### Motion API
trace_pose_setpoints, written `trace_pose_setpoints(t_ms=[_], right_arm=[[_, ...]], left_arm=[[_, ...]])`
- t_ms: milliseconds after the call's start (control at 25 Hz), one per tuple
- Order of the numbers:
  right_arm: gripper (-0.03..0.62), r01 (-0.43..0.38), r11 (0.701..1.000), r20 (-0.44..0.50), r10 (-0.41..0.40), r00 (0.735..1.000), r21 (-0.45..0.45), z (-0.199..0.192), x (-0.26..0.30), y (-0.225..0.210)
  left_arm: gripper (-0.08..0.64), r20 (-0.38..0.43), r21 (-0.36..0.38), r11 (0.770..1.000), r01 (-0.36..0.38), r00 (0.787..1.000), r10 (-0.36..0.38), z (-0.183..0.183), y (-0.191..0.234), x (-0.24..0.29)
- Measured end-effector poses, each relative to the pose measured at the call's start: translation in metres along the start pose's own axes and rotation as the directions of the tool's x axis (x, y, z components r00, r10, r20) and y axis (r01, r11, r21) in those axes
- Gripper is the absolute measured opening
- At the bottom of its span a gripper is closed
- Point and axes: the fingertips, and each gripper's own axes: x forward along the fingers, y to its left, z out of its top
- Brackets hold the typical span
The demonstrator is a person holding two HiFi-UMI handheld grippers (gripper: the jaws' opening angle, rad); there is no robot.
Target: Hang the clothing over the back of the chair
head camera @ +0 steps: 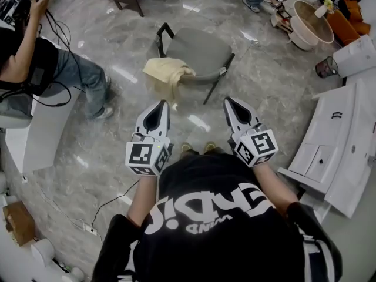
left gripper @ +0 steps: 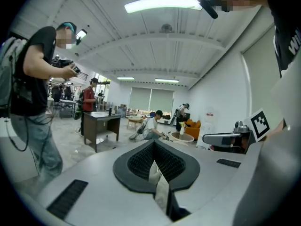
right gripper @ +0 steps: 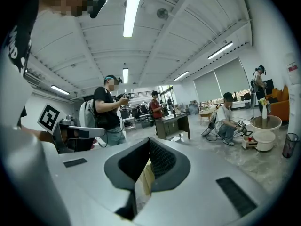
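Shut and empty: left gripper, right gripper. Clear in head view only: clothing ahead on chair, long axis crosswise to jaws.

The floor is polished grey stone, glossy enough to carry bright streaks of reflected light. The chair has a smooth, matt grey seat on thin black legs that look like metal, and the clothing is soft, pale yellow cloth, rumpled and dull. The left tool and right tool have smooth, matt light-grey plastic shells, and their dark pads have a finely ribbed, rubbery-looking surface.
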Motion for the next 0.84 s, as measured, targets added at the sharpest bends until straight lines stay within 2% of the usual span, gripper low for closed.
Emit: trace_pose_setpoints(t_ms=[840], right_arm=[[0.014,-0.07,0.998,0.013,0.07,0.997,0.008,0.003,0.0,0.012]], left_arm=[[0.015,-0.006,0.007,1.0,-0.006,1.0,0.006,-0.004,-0.006,-0.006]])
